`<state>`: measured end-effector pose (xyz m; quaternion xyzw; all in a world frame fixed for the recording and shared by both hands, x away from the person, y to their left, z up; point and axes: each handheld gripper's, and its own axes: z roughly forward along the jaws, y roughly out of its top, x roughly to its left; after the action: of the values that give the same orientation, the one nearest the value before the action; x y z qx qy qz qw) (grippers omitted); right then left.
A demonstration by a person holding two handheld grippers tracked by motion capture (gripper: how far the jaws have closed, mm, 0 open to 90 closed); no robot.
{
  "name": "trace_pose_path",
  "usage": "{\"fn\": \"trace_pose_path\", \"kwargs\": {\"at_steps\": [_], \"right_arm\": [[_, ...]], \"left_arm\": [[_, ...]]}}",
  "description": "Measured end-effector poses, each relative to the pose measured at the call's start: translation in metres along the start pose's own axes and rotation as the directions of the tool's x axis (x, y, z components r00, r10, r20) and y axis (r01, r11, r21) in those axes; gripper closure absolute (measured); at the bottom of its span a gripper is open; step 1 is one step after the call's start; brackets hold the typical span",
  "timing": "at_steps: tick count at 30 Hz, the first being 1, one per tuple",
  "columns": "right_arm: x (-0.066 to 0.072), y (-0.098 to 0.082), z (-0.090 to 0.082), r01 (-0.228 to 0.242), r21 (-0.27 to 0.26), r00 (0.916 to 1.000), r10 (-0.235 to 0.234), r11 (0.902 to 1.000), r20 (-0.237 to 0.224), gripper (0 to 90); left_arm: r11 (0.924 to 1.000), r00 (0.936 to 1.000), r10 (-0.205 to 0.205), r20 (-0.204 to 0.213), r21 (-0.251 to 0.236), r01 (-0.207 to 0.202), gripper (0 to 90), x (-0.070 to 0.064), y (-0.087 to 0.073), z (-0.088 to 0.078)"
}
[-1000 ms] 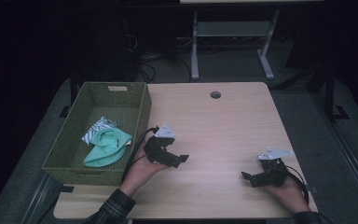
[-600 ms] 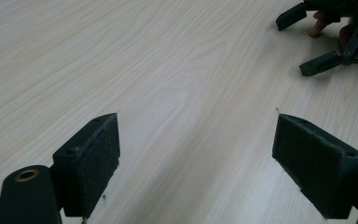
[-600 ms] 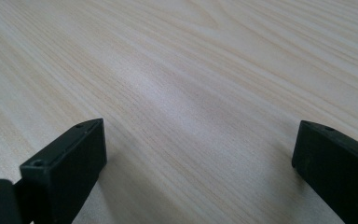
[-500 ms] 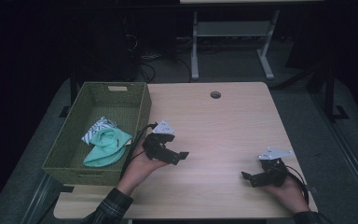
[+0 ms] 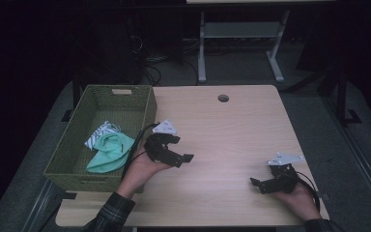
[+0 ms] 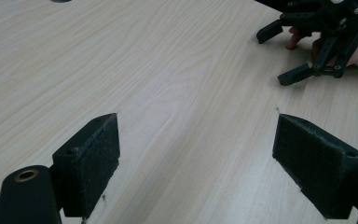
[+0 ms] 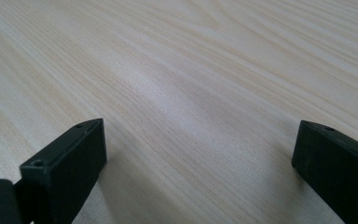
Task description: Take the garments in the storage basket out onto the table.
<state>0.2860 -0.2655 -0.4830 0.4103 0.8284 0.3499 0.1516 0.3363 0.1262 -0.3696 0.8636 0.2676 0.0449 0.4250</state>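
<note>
Soft, light and floppy by the look of it: mint-green cloth point(image 5: 110, 151) bunched in the woven basket point(image 5: 67, 153) at 9 o'clock on the worktop point(image 5: 232, 130), lying against a striped cloth point(image 5: 99, 135) toward 11 o'clock of it. Best pinched at a raised fold near the middle of the heap, since an edge grip would likely let it trail and snag on the wicker. Left claw point(image 5: 179, 149) spread wide just beside the basket, right claw point(image 5: 265, 183) also spread at 4 o'clock, both holding nothing.
</note>
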Motion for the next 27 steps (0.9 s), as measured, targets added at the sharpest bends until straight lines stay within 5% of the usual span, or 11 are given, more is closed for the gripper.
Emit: {"fn": "trace_pose_path", "kwargs": {"at_steps": [13,20,27], "right_arm": [[0.0,0.0,0.0,-0.008,-0.003,1.0,0.008,1.0,-0.002,2.5],[-0.005,-0.001,-0.002,-0.022,-0.013,0.9994,0.021,0.9997,-0.027,2.5],[-0.001,0.0,0.0,-0.001,-0.001,1.0,0.001,1.0,-0.004,2.4]], "left_arm": [[0.9994,0.9994,0.032,0.013,-0.01,-0.032,14.3,0.013,0.001,-0.011],[0.999,0.9989,0.044,-0.015,-0.004,-0.044,14.3,0.017,0.004,-0.019],[0.9988,0.9983,0.047,-0.035,-0.007,-0.048,14.3,0.022,0.003,-0.027]]}}
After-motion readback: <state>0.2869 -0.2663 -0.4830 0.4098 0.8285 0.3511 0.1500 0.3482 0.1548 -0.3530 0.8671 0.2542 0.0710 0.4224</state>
